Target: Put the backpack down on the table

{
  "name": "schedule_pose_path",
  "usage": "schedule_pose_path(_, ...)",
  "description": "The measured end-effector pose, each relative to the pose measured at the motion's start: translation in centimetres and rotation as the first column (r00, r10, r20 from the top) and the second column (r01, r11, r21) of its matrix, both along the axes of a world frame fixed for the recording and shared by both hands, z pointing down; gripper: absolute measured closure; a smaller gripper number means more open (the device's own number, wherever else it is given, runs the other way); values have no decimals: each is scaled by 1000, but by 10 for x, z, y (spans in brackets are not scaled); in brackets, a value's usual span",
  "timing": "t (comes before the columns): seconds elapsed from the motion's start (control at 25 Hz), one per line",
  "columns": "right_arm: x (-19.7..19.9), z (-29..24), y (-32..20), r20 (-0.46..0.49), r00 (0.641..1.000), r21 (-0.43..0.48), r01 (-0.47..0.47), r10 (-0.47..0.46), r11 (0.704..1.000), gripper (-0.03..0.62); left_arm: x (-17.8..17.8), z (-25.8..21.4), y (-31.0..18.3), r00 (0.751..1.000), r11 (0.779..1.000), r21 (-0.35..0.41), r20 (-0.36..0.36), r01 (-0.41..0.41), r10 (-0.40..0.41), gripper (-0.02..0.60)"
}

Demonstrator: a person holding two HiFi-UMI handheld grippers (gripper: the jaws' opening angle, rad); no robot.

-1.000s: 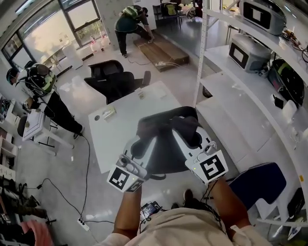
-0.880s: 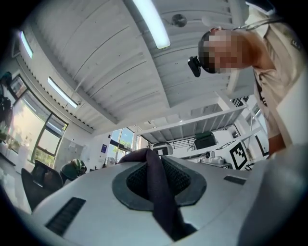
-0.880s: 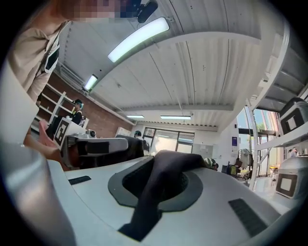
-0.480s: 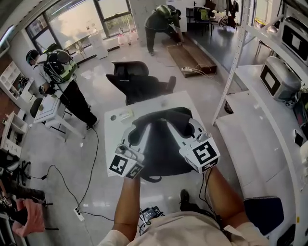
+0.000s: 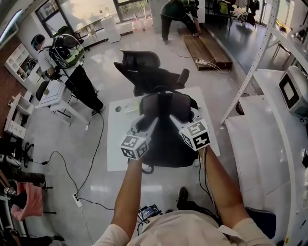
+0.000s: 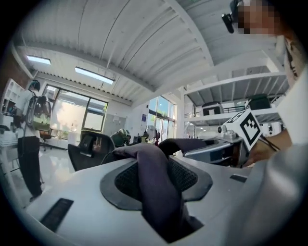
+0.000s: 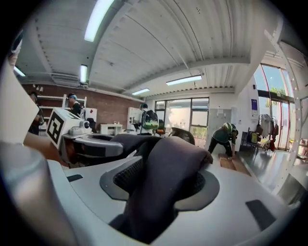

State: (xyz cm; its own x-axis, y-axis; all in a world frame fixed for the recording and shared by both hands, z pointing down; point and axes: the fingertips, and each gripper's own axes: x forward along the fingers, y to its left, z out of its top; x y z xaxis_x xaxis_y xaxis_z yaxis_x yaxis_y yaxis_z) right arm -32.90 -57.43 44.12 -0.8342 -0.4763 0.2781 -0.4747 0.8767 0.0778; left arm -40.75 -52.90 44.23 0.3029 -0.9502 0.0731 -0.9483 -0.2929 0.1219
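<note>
I count | black fabric backpack (image 5: pixel 166 141): 1 | white rectangular table (image 5: pixel 118 144): 1 | black office chair (image 5: pixel 144 72): 1 | other people: 2, standing person (image 5: pixel 72 62) and bent-over person (image 5: pixel 177 13) | long brown wooden board (image 5: pixel 207 48) on floor: 1 | grey boxy appliance (image 5: pixel 294 89) on shelf: 1

The desk (image 5: pixel 118 146) is viewed steeply from above by the head camera, while the left hand-held gripper (image 5: pixel 148 122) and right hand-held gripper (image 5: pixel 177 120) are viewed closely along their jaws, roughly level, with the backpack (image 5: pixel 166 141) shared by all three.
</note>
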Motion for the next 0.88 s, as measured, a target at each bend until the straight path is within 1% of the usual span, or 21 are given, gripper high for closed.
schedule_pose_path(0.12,11,32,-6,-83,995,-24,-50,48,998,373,-15,29,2,997,994,-76,25,76,-74,383)
schedule_pose_path(0.16,17,42,-6,-101,992,-31,-73,70,997,361,-19,35,5,995,991,-90,41,98,-95,336)
schedule_pose_path(0.2,24,51,-6,-116,989,-37,-96,91,995,353,-22,40,9,992,988,-97,59,118,-113,313)
schedule_pose_path(0.28,38,67,-6,-137,981,-44,-144,137,989,347,-28,46,18,986,984,-93,89,150,-142,305)
schedule_pose_path(0.36,52,74,-6,-147,971,-30,-194,187,981,344,-30,46,27,983,983,-83,102,164,-155,304)
schedule_pose_path(0.44,61,73,-2,-144,967,-21,-215,209,977,342,-28,44,34,983,984,-74,104,160,-151,304)
schedule_pose_path(0.6,65,66,20,-133,971,-15,-203,200,979,342,-15,31,52,987,990,-48,101,133,-128,304)
schedule_pose_path(0.88,67,31,73,-70,981,13,-182,183,983,344,13,-13,97,993,997,52,92,65,-69,305)
